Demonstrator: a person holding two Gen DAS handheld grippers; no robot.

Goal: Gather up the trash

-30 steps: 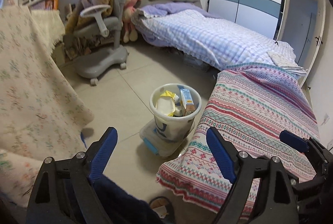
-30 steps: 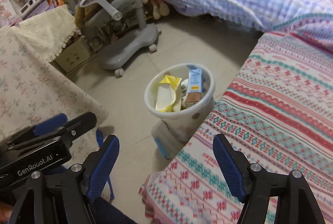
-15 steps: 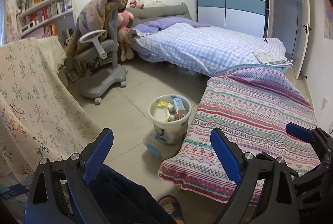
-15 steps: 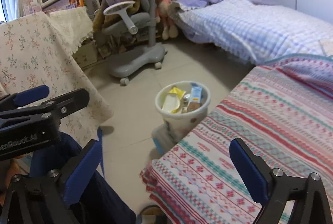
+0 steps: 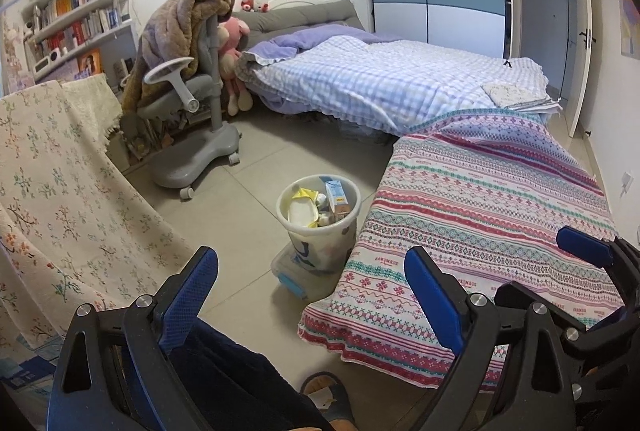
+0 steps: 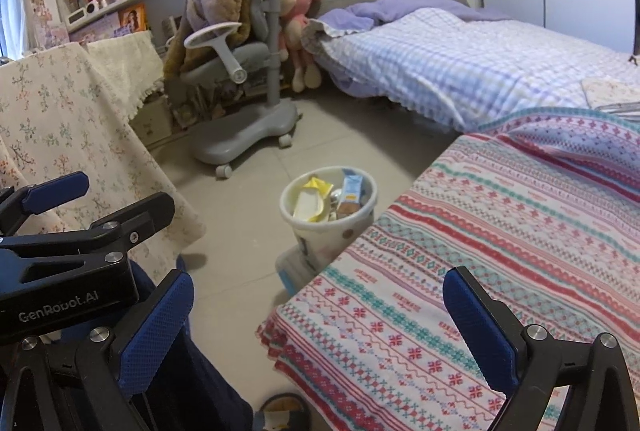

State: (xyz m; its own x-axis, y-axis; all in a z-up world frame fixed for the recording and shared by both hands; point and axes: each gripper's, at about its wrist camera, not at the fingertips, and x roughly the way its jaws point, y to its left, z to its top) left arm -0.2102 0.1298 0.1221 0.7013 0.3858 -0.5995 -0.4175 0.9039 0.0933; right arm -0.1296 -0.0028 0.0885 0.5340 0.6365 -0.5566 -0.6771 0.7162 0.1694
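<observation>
- Grippers hung wide and empty: my left gripper [image 5: 311, 277] had its blue pads spread far apart with nothing between them, and my right gripper [image 6: 318, 297] was spread the same way, holding nothing.
- Trash sat in the white bin [image 5: 320, 221] on the tiled floor, just beside the edge of the striped patterned bedspread [image 5: 480, 215]; the bin stood on a clear lidded box [image 5: 298, 273] with a blue latch.
- Inside the bin lay a yellow wrapper [image 6: 316, 187], a pale tray [image 5: 300, 215] and an upright blue-and-orange carton [image 6: 352, 193], all below or near the rim.
- Both grippers were held well apart from the bin, above the floor and the near corner of the bedspread.
- Beyond the bin stood a grey desk chair [image 5: 192, 99] draped with a brown blanket [image 5: 200, 15], a pink plush toy [image 5: 234, 67] behind it, and a bed with a checked blue quilt [image 5: 384, 79].
- A floral cloth [image 5: 60, 191] covered furniture to my left; bookshelves [image 5: 76, 19] lined the wall.
</observation>
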